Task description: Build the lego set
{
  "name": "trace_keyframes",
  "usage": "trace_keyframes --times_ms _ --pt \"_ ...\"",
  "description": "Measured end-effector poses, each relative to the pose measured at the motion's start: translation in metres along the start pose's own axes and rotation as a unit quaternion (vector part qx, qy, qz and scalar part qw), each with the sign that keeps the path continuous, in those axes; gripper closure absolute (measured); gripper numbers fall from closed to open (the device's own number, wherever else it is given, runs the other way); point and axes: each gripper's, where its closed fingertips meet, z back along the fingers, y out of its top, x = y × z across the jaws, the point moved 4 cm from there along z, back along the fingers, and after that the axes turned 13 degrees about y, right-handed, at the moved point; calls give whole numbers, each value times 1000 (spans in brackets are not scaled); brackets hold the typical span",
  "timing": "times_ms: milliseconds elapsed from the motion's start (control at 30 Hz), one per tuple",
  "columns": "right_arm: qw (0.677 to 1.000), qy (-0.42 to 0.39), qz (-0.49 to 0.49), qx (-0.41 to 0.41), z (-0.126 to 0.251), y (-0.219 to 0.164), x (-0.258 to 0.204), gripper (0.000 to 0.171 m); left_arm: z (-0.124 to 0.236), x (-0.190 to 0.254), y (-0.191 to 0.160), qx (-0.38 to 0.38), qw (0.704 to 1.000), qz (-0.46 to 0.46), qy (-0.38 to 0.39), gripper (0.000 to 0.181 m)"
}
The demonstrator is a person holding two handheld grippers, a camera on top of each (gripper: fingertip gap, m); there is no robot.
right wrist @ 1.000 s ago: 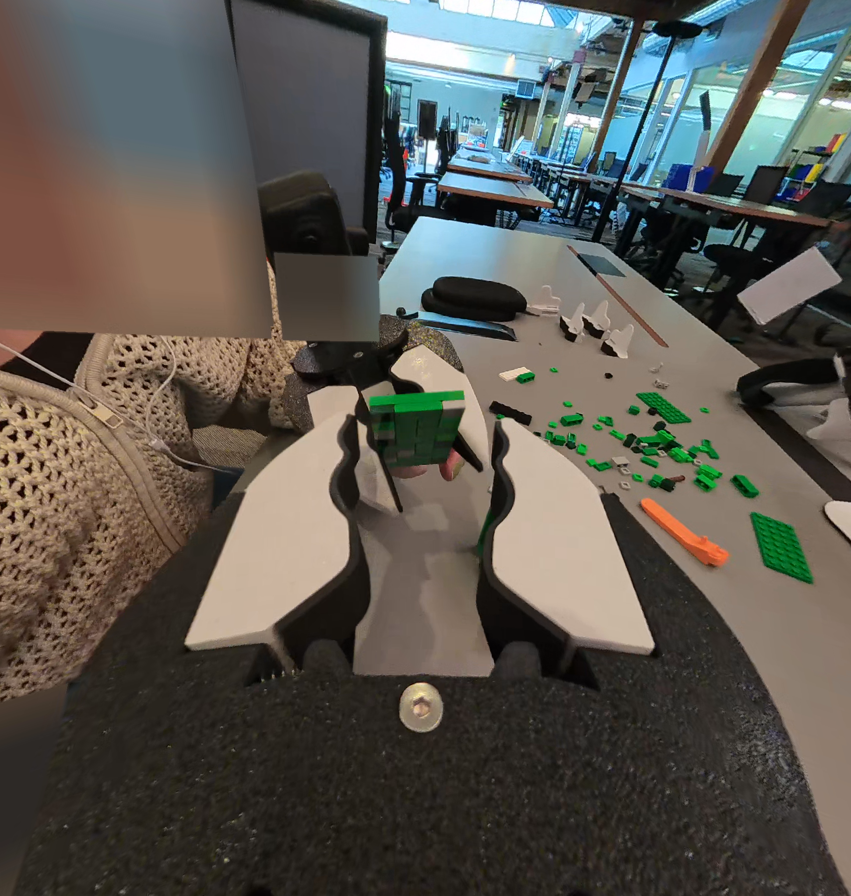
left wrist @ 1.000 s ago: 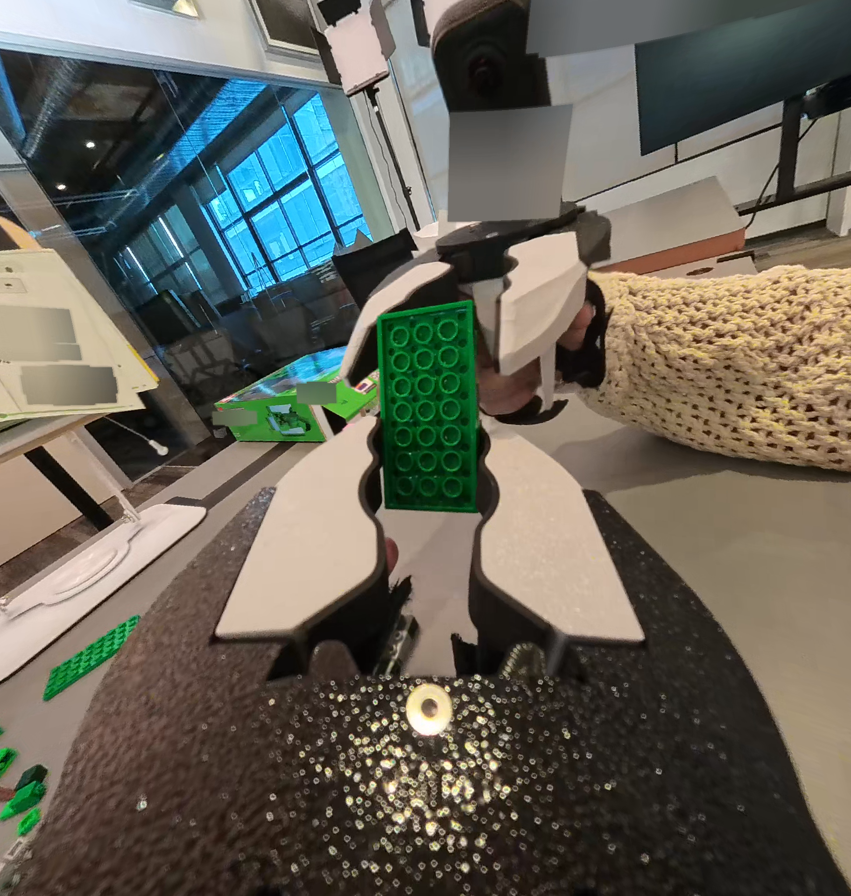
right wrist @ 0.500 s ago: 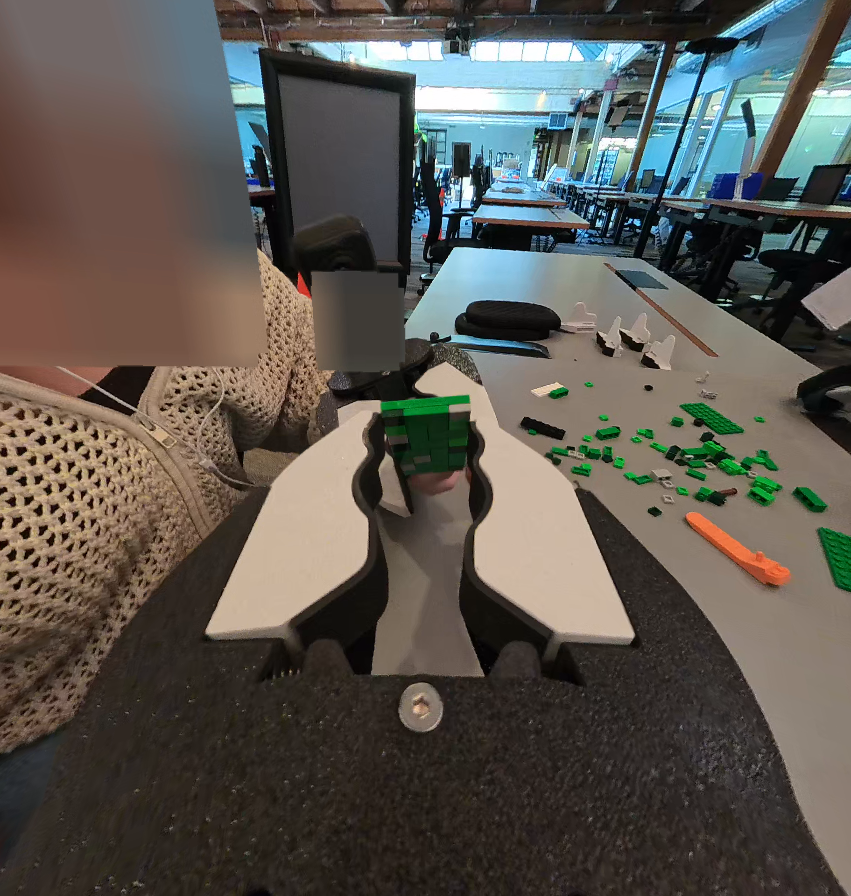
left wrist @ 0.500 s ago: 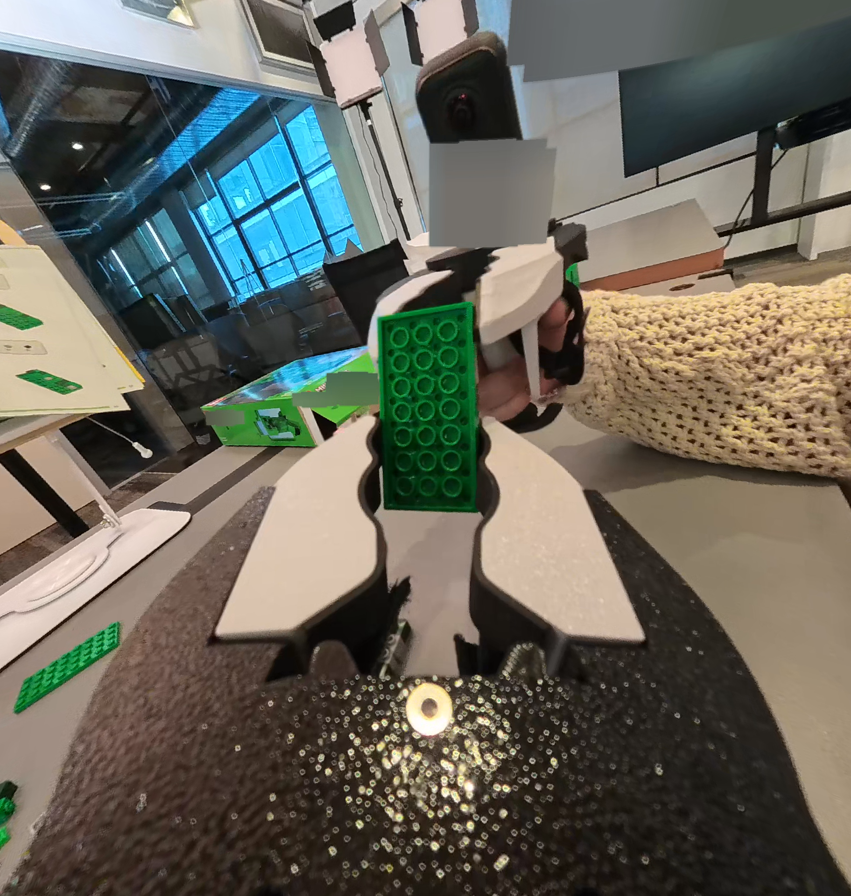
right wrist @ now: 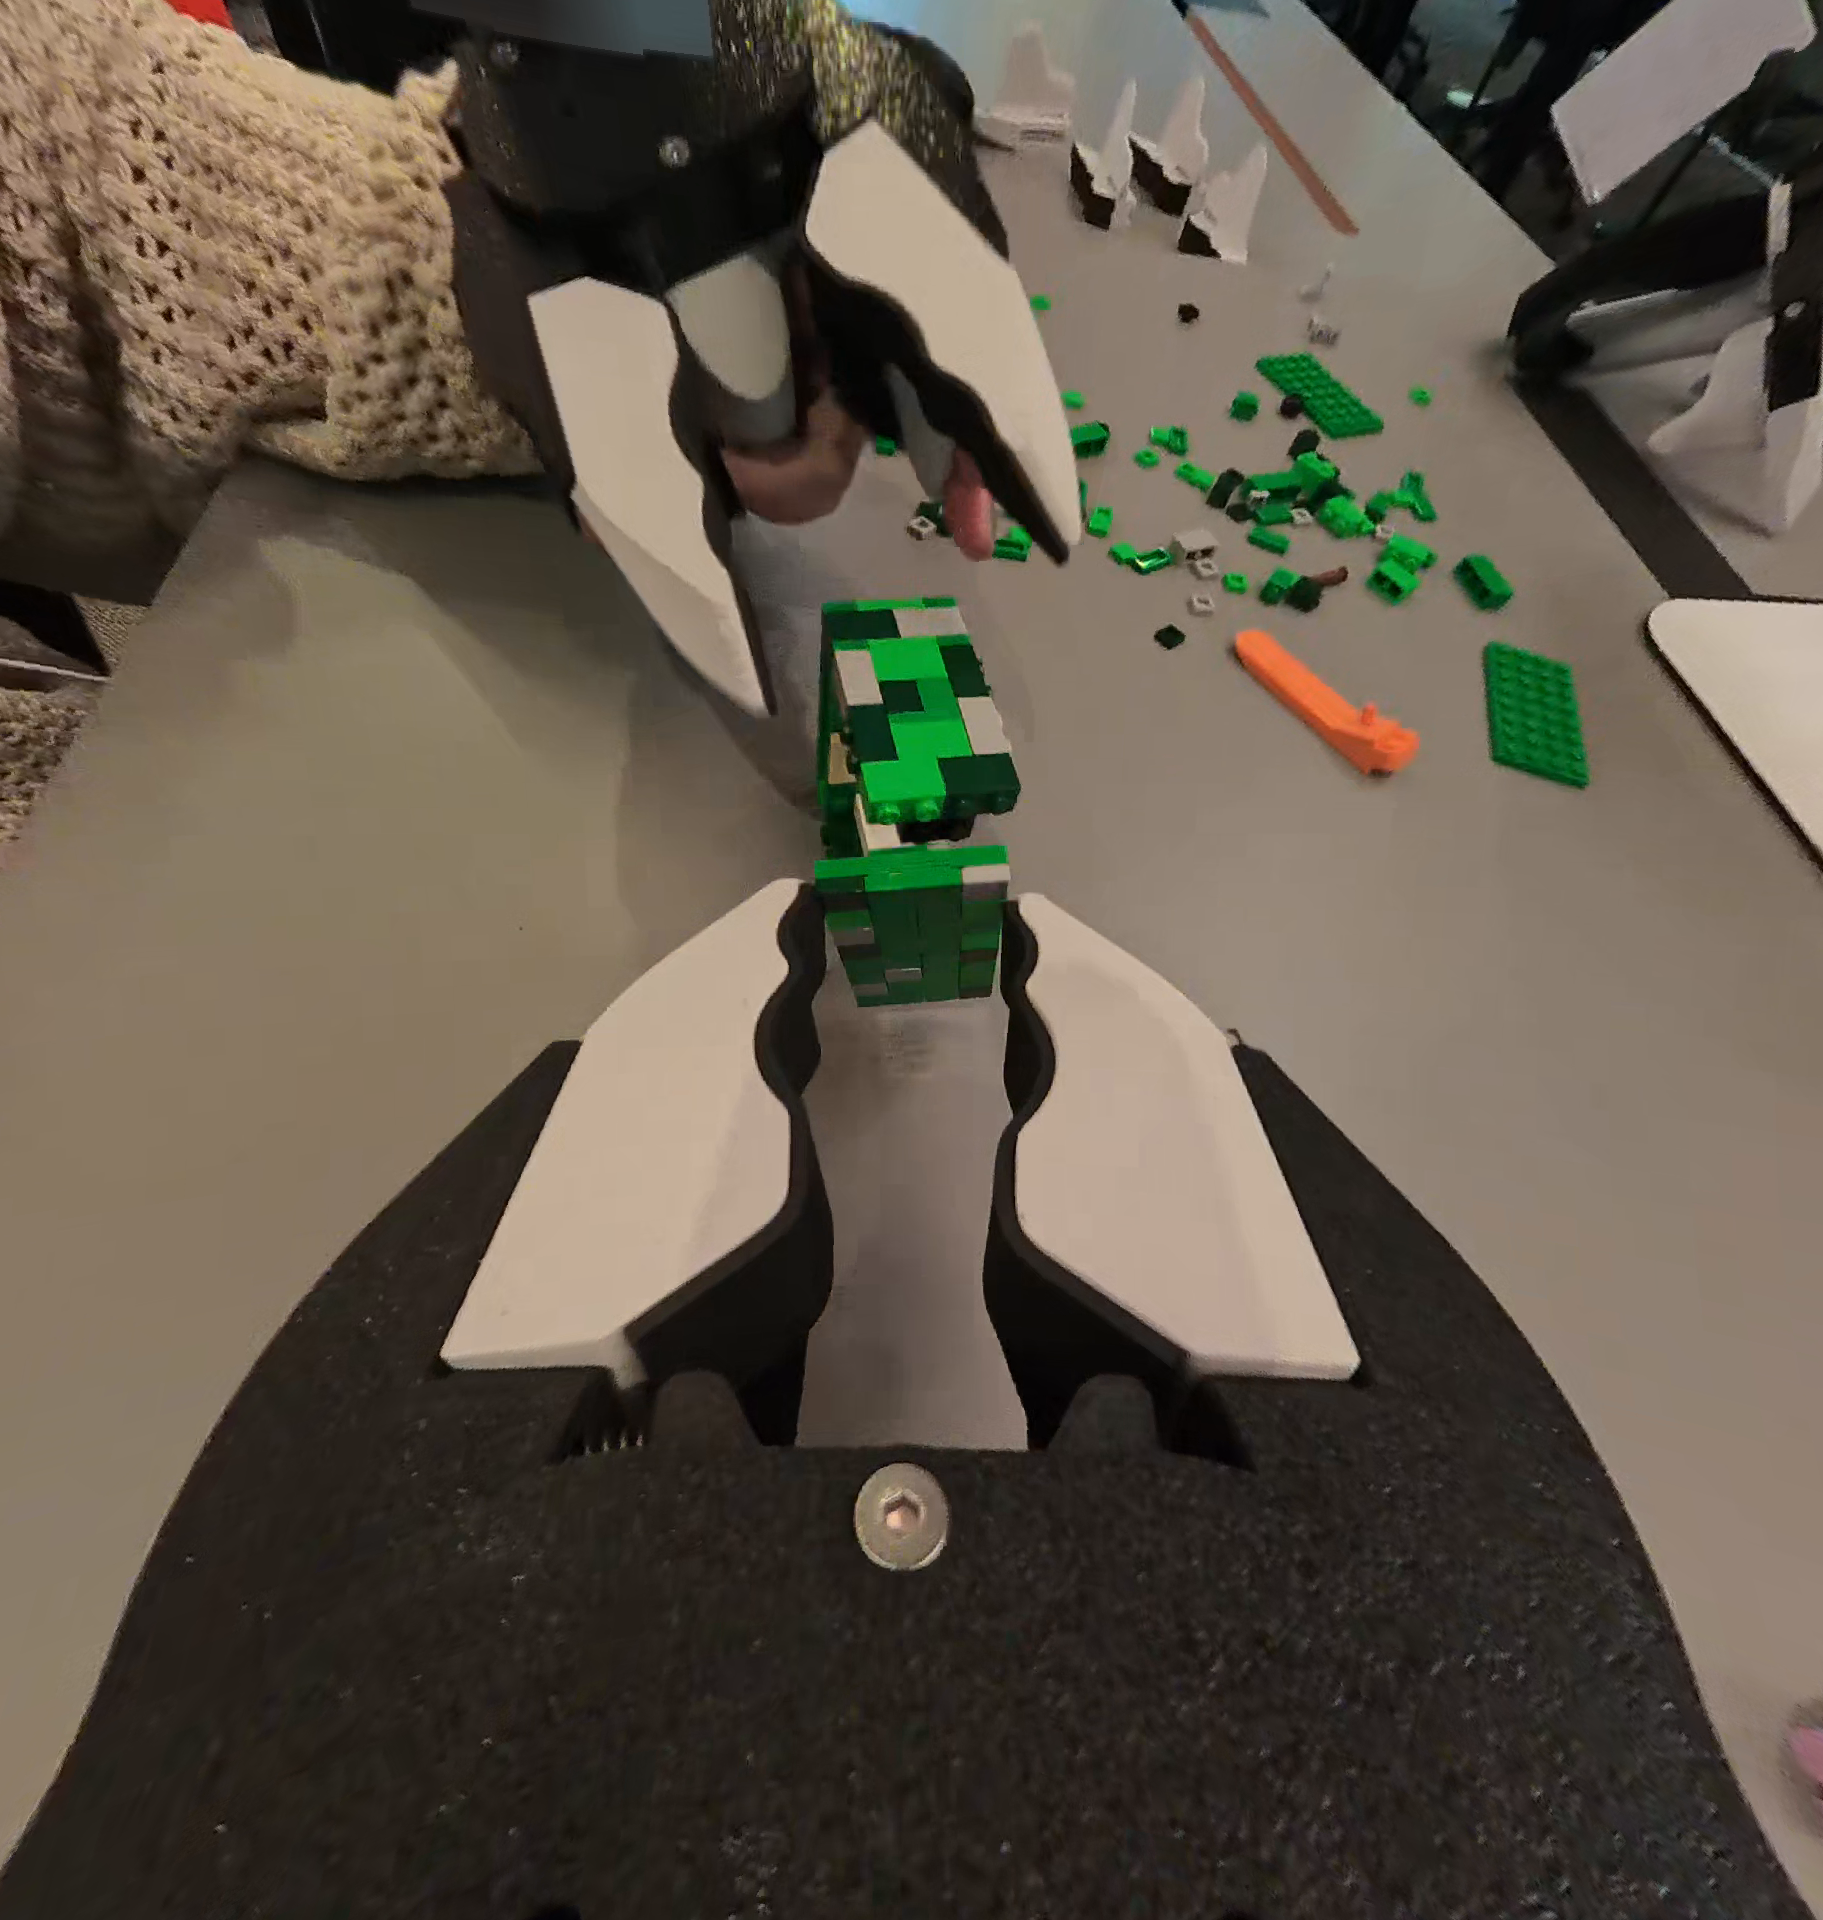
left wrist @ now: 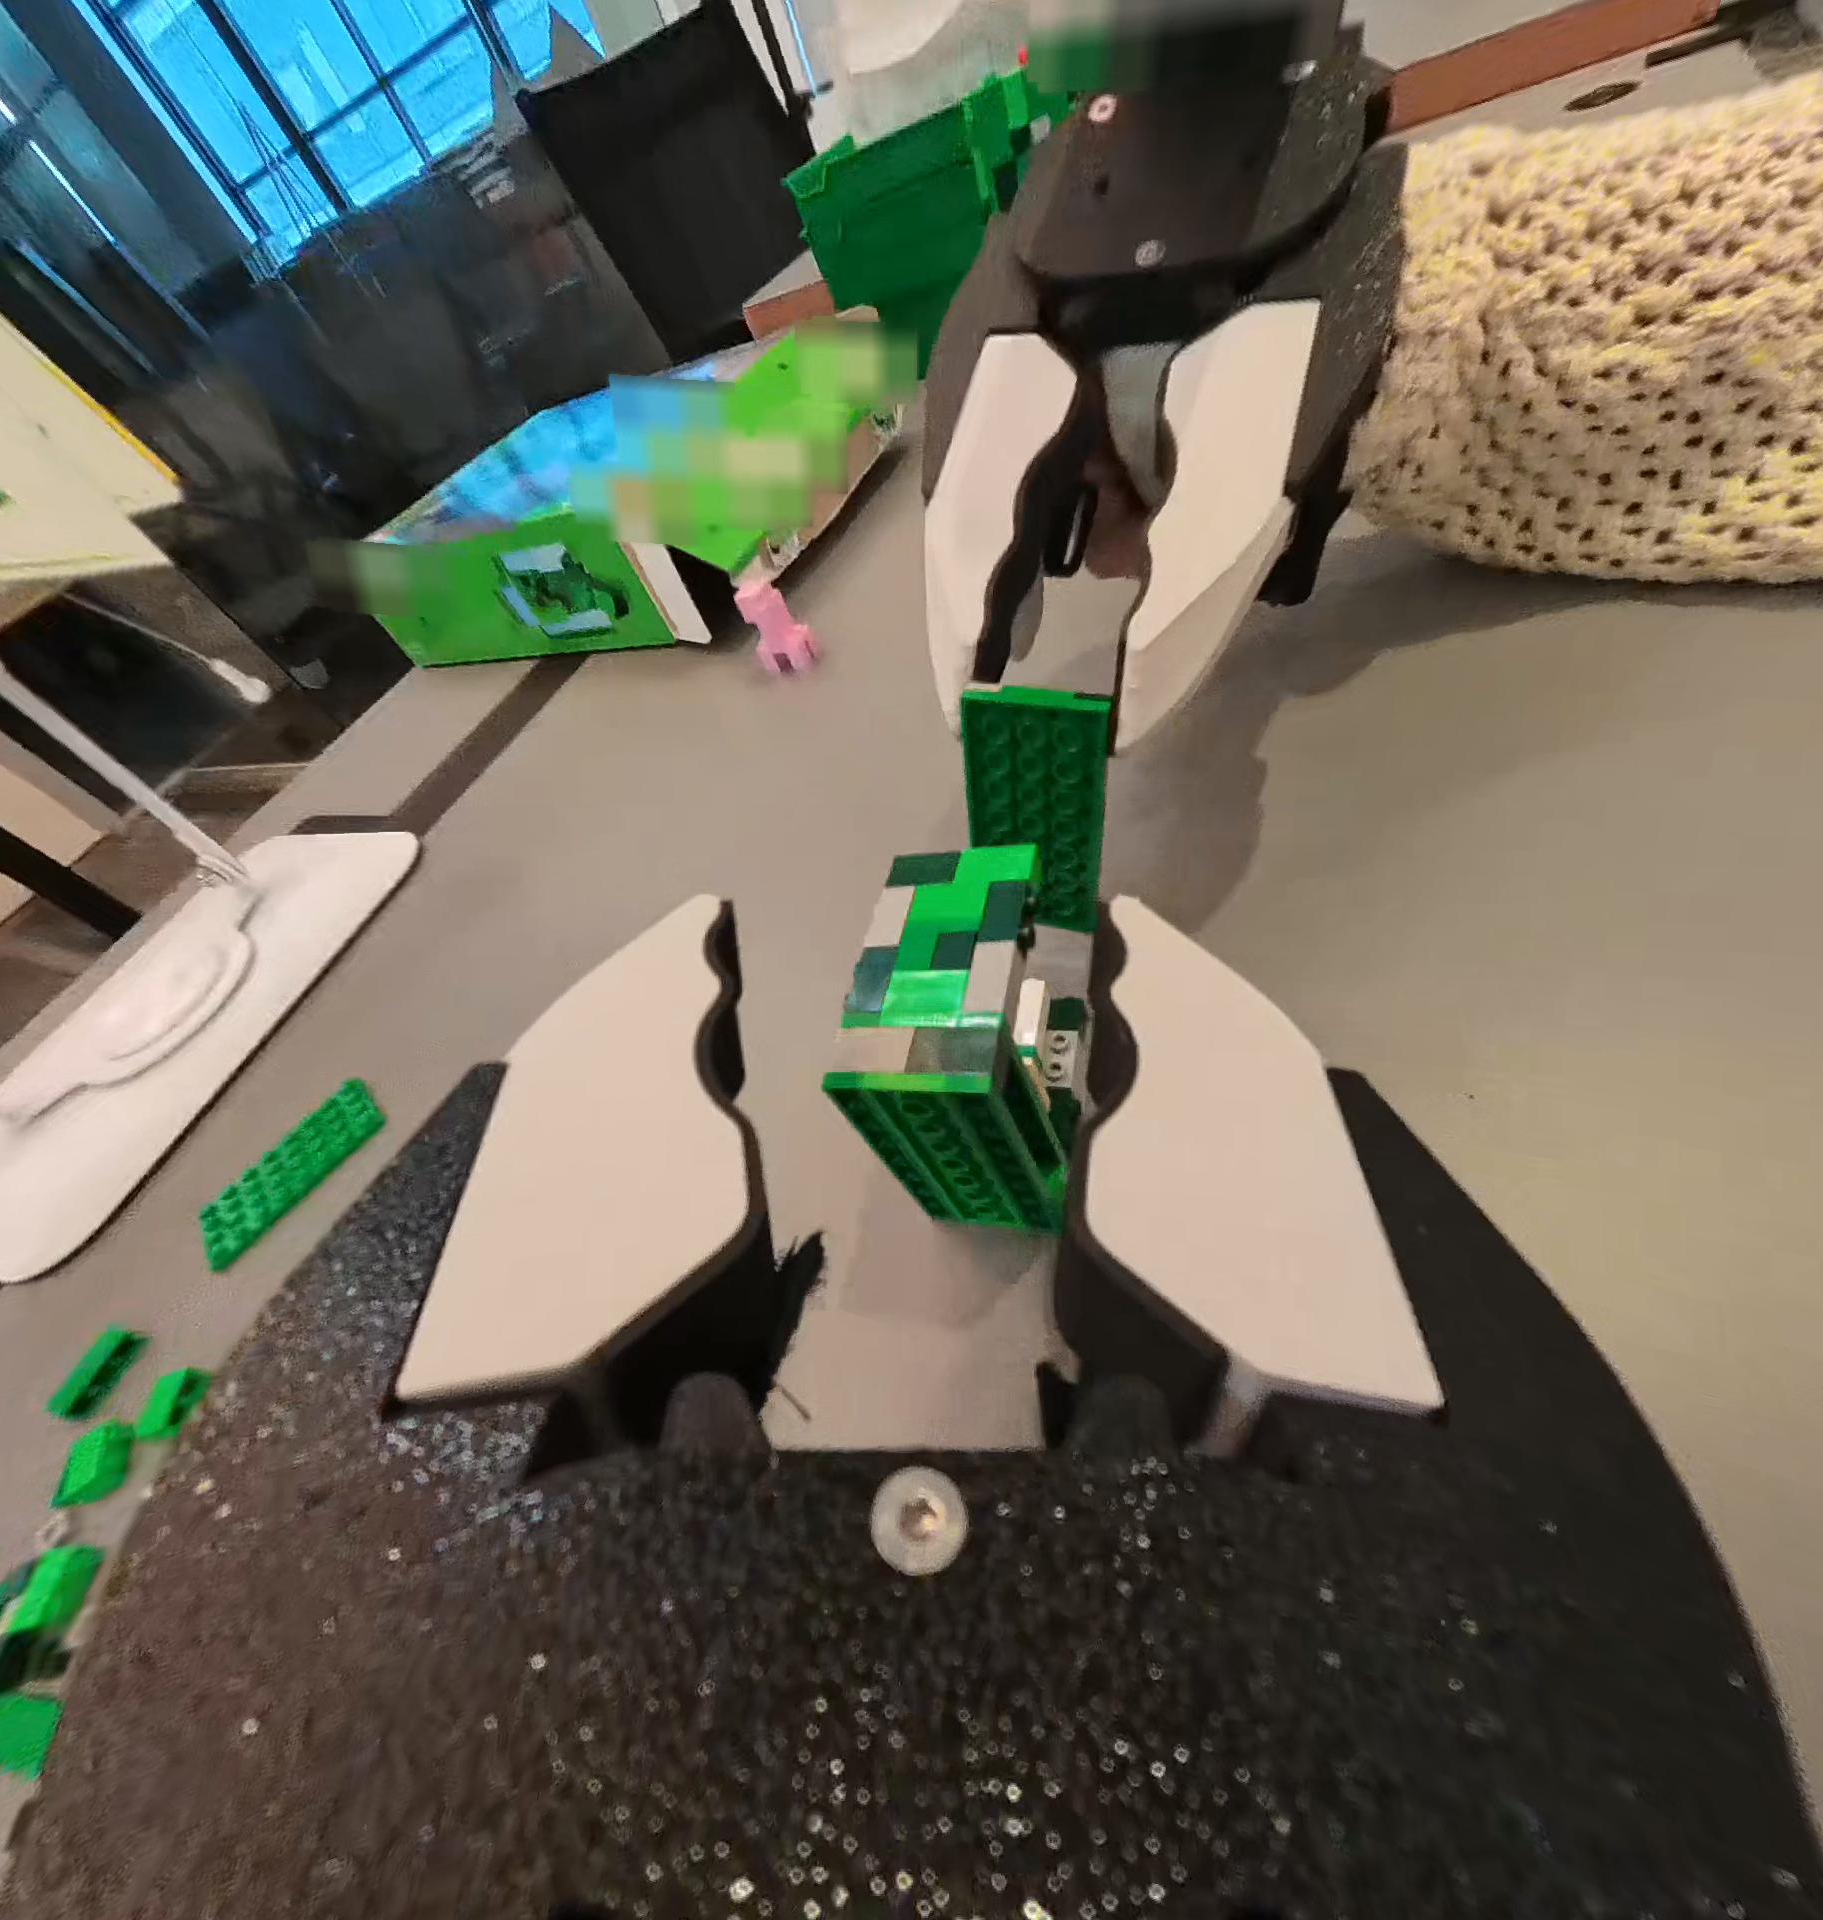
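Clearly the step in hand is mating two sub-builds. The right gripper [right wrist: 912, 914] is clamped on a green brick block [right wrist: 915, 930], while the left gripper [left wrist: 907, 997] has its jaws spread wide around a mottled green assembly [left wrist: 938, 1023], which touches only the inner face of its right-hand finger [left wrist: 1213, 1164]. Whether that assembly is truly gripped cannot be told; it may be resting against the finger or propped on the grey table [right wrist: 367, 831]. Done well, the join wants the left jaws brought together on the assembly first, the studs squared with the block, and then a straight push. Loose green pieces [right wrist: 1291, 488], an orange separator tool [right wrist: 1322, 717] and a green plate [right wrist: 1535, 712] lie well apart on the right.
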Motion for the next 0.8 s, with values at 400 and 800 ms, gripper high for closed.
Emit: trace_keyframes --times_ms 400,800 --pt "999 38 -2 -8 -19 -5 11 139 -30 7 -13 -30 998 0 -64 142" --pt "999 36 -23 15 -24 -5 18 139 -34 4 -13 -6 991 12 -131 144"
